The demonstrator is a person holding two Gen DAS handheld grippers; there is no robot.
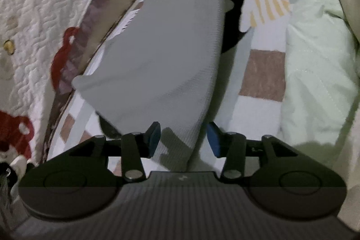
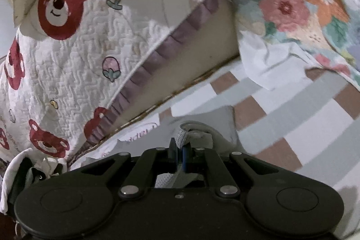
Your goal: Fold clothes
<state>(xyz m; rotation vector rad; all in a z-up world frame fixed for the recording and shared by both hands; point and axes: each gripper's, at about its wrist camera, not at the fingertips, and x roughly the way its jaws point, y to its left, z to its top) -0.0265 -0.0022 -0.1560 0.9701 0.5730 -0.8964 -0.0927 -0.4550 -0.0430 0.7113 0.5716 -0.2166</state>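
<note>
Holding stock from my two wrist views: my left gripper [image 1: 183, 138] stands with its jaws well apart, the grey garment [image 1: 166, 55] running between the blue pads [image 1: 212, 138] without being pinched. That garment stretches away over the checked sheet [image 1: 261, 73], a black item with a striped patch [image 1: 234, 21] just beside it. My right gripper [image 2: 180, 151] is closed tight on a rolled edge of the grey garment [image 2: 185, 135]. Bear-print quilt [image 2: 67, 64] and floral blanket [image 2: 292, 6] lie beyond
</note>
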